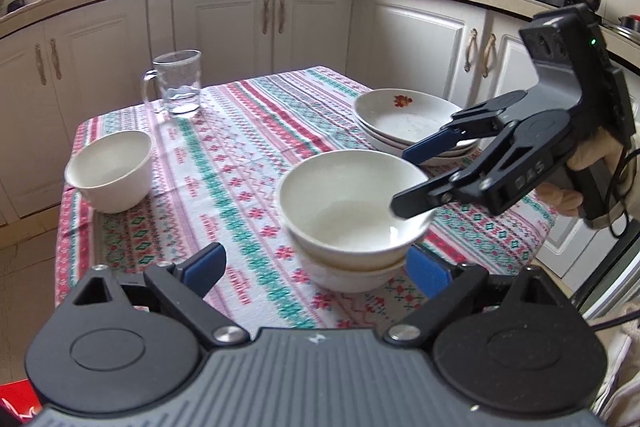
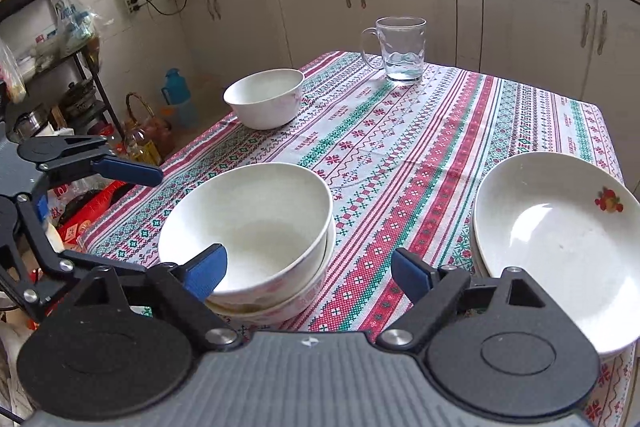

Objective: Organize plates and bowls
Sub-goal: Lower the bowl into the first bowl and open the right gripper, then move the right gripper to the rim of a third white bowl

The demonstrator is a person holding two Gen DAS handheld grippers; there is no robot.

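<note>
Two white bowls (image 1: pixel 344 195) sit nested in the near middle of the patterned tablecloth (image 1: pixel 224 155). My left gripper (image 1: pixel 316 271) is open, low in front of that stack, with nothing between its pads. My right gripper (image 1: pixel 414 179) comes in from the right, open; its fingers straddle the upper bowl's right rim without pressing it. The right wrist view shows the same stack (image 2: pixel 256 223) just ahead of my right gripper (image 2: pixel 309 274), whose left pad hangs over the bowl's inside. A single white bowl (image 1: pixel 110 169) (image 2: pixel 264 97) stands at the left edge. Stacked plates (image 1: pixel 404 119) (image 2: pixel 560 239) with a flower print sit to the right.
A glass mug (image 1: pixel 180 83) (image 2: pixel 400 49) holding a little water stands at the far side of the table. White kitchen cabinets (image 1: pixel 224 23) run behind the table. A metal shelf (image 2: pixel 44 39) and floor clutter lie off the table's left edge.
</note>
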